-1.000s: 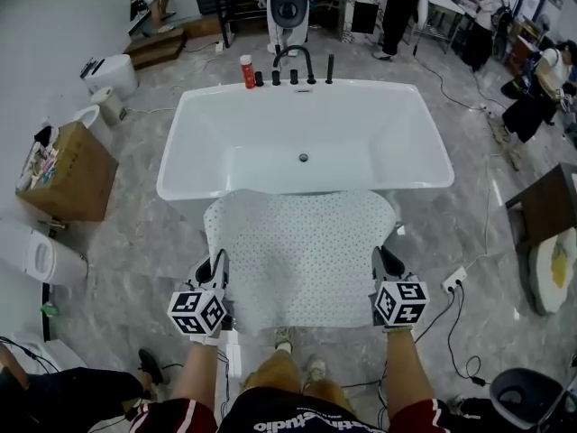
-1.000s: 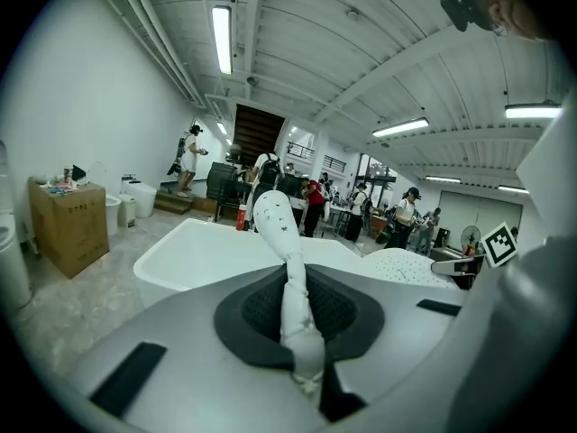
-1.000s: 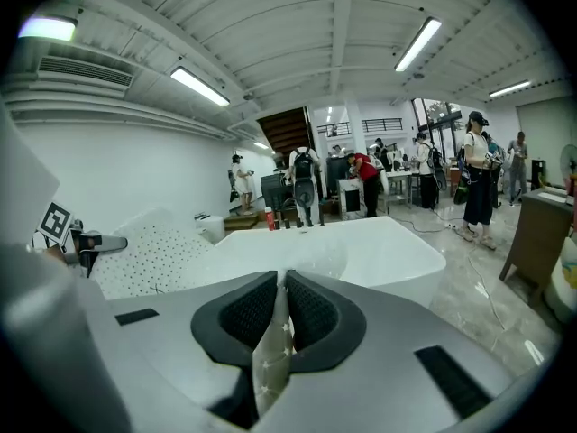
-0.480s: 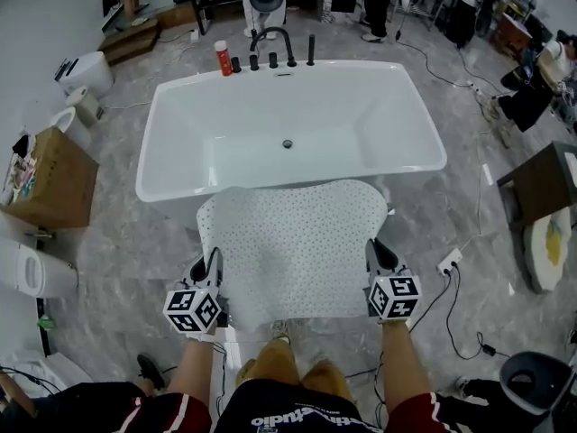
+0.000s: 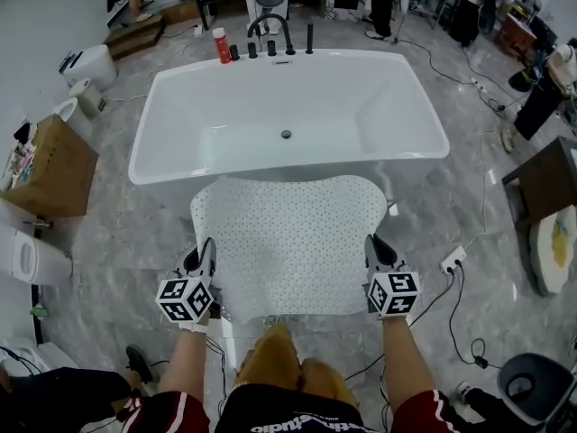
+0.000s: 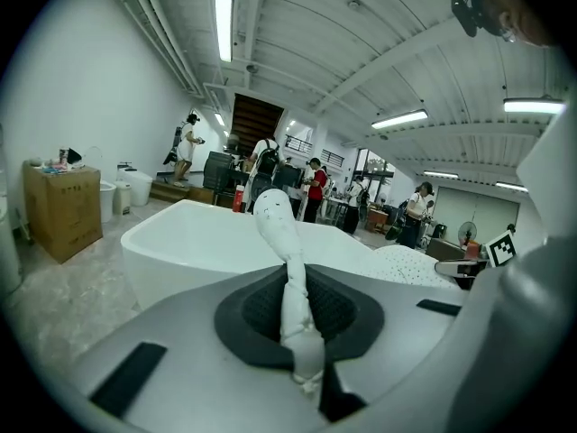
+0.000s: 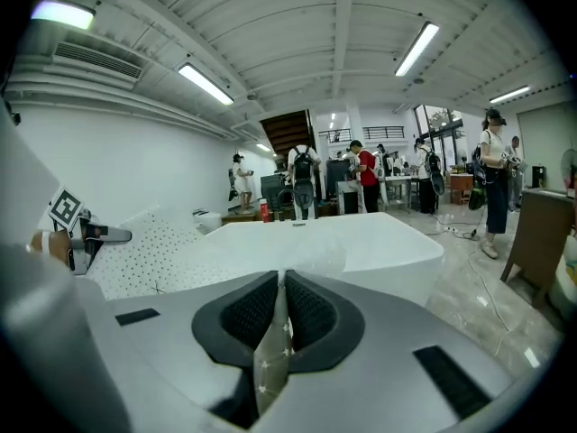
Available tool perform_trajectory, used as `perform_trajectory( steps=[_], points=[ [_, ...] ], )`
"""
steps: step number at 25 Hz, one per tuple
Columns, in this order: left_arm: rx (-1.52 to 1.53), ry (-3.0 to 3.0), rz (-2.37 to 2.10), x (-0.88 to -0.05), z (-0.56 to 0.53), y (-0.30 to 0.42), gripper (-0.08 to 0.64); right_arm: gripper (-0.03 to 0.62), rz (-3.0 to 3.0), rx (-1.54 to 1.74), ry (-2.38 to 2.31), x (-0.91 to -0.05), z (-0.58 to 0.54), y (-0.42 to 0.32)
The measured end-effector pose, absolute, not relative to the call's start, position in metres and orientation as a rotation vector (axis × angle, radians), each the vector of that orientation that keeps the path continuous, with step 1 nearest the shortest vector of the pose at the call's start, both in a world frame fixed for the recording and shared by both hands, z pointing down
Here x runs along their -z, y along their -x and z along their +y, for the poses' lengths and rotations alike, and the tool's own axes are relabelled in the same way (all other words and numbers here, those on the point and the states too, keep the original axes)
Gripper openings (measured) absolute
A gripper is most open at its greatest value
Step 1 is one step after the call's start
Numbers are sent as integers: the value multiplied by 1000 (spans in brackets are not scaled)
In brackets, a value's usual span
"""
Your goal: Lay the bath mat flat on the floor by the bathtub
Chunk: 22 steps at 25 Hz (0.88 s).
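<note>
Beside bathtub (image 5: 361,106), bath mat (image 5: 288,242) lower than before, left gripper (image 5: 206,249) clamping it, right gripper (image 5: 370,245) tightening on it

bath mat (image 5: 287,242) lower, nearer the floor (image 5: 469,206)

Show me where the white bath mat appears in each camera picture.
Head view: bath mat at centre, just below the bathtub.
Left gripper view: its bunched edge rises from the jaws, centre.
Right gripper view: dotted sheet at left, corner pinched low centre.
Shared landmark: the bathtub.
</note>
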State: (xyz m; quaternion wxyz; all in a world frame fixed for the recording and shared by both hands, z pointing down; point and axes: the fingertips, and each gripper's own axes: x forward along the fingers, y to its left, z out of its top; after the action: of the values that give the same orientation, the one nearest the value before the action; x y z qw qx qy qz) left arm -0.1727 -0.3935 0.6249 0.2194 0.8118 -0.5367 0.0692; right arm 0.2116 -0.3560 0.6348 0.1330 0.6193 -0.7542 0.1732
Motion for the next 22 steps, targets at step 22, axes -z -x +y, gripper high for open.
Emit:
perform_trajectory(
  steps=[22],
  points=[
    [-241, -2227, -1509, -828, -422, 168, 29, 48, -2186, -551, -1810, -832, -380, -223]
  ],
)
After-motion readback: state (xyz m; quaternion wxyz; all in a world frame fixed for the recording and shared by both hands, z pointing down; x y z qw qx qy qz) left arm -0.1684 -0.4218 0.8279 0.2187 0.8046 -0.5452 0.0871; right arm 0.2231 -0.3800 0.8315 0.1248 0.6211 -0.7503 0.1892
